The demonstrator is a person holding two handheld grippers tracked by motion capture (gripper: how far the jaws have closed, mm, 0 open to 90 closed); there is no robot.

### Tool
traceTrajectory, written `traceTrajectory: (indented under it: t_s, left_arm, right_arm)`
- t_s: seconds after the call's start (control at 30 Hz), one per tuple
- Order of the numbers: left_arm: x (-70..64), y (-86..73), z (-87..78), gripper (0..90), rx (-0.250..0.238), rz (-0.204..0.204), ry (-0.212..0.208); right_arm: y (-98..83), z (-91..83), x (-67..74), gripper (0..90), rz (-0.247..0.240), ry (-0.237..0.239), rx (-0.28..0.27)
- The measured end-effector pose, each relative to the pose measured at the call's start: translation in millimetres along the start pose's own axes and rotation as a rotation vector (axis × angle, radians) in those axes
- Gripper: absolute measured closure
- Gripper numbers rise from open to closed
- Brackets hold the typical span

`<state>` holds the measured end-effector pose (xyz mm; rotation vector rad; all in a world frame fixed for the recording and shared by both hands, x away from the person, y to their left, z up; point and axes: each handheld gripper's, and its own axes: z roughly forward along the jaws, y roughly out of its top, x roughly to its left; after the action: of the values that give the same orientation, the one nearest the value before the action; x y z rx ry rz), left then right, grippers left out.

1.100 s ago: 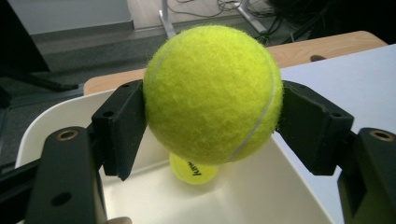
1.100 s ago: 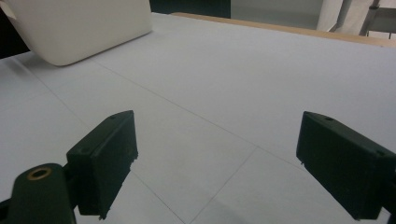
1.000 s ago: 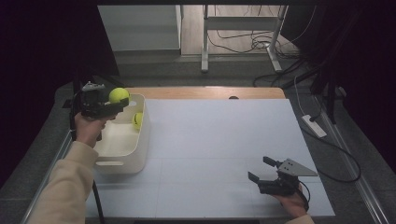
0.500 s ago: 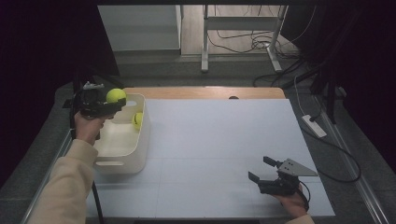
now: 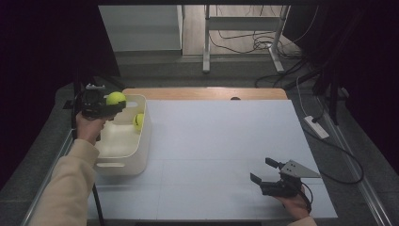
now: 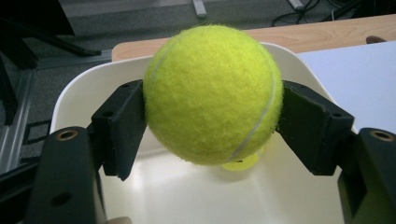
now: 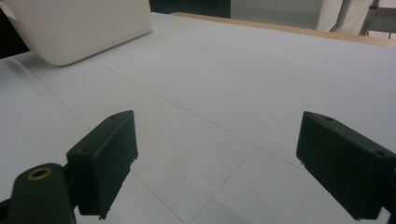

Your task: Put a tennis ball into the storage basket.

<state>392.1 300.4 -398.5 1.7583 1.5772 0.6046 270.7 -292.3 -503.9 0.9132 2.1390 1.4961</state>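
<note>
My left gripper (image 5: 112, 105) is shut on a yellow-green tennis ball (image 5: 115, 98) and holds it above the far end of a white bin (image 5: 123, 165) at the table's left. In the left gripper view the ball (image 6: 212, 93) sits pinched between both black pads (image 6: 123, 126), over the bin's inside (image 6: 163, 191). A second tennis ball (image 5: 138, 120) lies inside the bin against its right wall; a sliver of it (image 6: 243, 162) peeks out under the held one. My right gripper (image 5: 265, 172) rests open near the front right of the table, nothing between its jaws.
A white sheet (image 5: 221, 141) covers the tabletop, with a wooden strip (image 5: 207, 93) at the far edge. The bin's outer wall (image 7: 74, 28) shows at the far left of the right gripper view. Cables and a power strip (image 5: 316, 127) lie on the floor to the right.
The left gripper with the ball has shifted slightly left and back toward the bin's far end. The right gripper has stayed put.
</note>
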Motion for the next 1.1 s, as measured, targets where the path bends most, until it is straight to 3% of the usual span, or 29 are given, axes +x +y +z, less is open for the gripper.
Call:
traceTrajectory:
  t_s: [0.5,0.87,0.93,0.97,1.0,1.03,1.1]
  left_arm:
    - [4.6,-4.7,13.3,27.5,0.063,-0.004,0.021]
    - [5.1,-5.3,12.6,27.6,0.067,-0.001,0.024]
    - [5.7,-6.2,11.3,30.5,0.048,-0.01,0.026]
    - [5.6,-6.2,10.0,37.0,0.038,-0.021,0.029]
    - [5.8,-5.9,9.2,37.8,0.032,-0.026,0.036]
    - [4.6,-5.7,9.7,36.9,0.054,-0.016,0.077]
    - [3.4,-5.7,12.0,29.3,0.096,0.026,0.106]
  right_arm:
    - [-0.5,0.3,-0.3,12.6,0.003,0.001,0.001]
    - [-0.7,0.5,0.2,12.5,0.002,0.001,0.002]
    - [-0.6,0.4,0.1,12.5,0.001,0.002,-0.001]
    - [-0.6,0.4,0.1,12.5,0.002,0.002,-0.001]
    - [-0.6,0.5,0.0,12.5,0.001,0.002,0.0]
    - [-0.6,0.6,0.2,12.5,0.001,0.003,0.0]
    - [-0.5,0.2,0.3,12.5,-0.003,0.004,0.002]
